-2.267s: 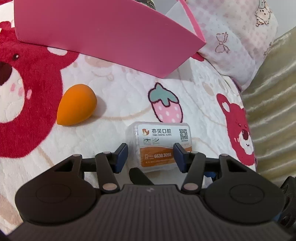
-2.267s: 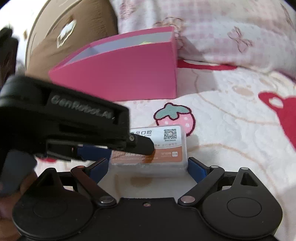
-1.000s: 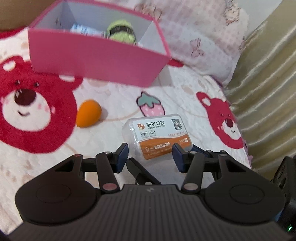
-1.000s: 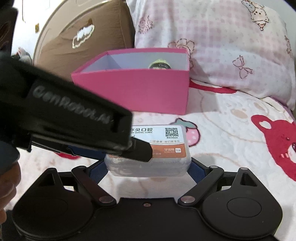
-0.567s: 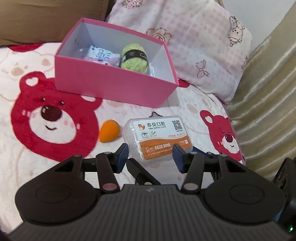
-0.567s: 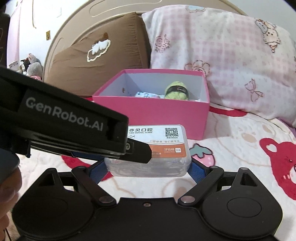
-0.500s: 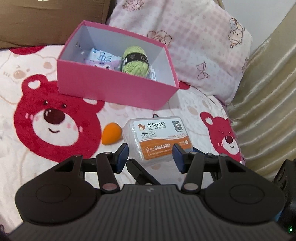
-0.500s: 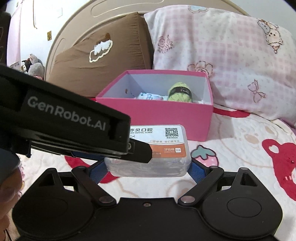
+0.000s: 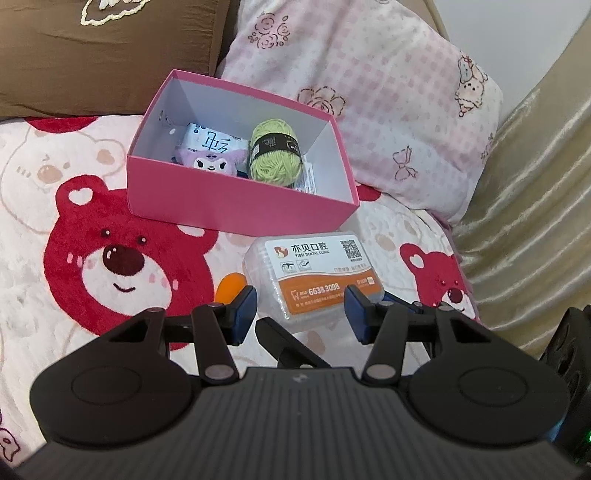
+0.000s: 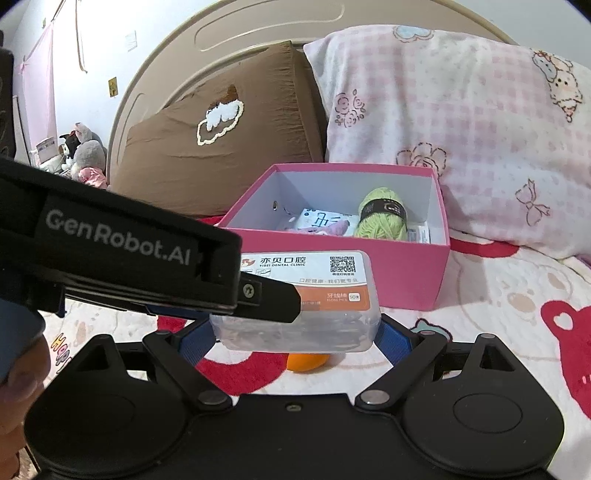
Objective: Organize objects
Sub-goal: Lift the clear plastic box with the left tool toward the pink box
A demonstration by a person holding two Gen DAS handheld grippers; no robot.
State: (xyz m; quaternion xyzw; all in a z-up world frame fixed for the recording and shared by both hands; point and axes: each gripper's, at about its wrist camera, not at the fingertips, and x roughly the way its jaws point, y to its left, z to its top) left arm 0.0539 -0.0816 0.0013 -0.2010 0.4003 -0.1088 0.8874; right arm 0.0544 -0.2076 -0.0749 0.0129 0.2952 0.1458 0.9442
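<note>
1. My right gripper [image 10: 295, 334] is clamped on the clear floss-pick case [image 10: 306, 295]: its two blue pads press on the case's short ends, and the case hangs clear of the bed with its orange and white label facing up.
2. My left gripper [image 9: 300, 308] has its blue pads standing apart and pressing on nothing. From the left wrist camera the case sits ahead of and between them, with a gap at each pad.
3. From the right wrist camera, the left gripper's black body crosses in from the left, and a dark finger of it overlaps the left part of the case's label. I cannot tell whether it touches the case.
4. Under the lifted case an orange sponge [image 10: 307, 361] lies on the blanket [image 9: 44, 236], which is printed with red bears. The case hides most of the sponge in both views.
5. Just beyond stands the open pink box [image 9: 236, 206]. Inside it are a ball of green yarn [image 9: 274, 155], a purple plush [image 9: 214, 162] and a white packet [image 9: 210, 142], with some papers against the right wall.
6. Behind the box a brown pillow [image 10: 221, 147] and a pink checked pillow [image 10: 461, 129] lean on the headboard [image 10: 258, 33].
7. To the right of the bed, the left wrist camera shows a beige curtain [image 9: 535, 221].
</note>
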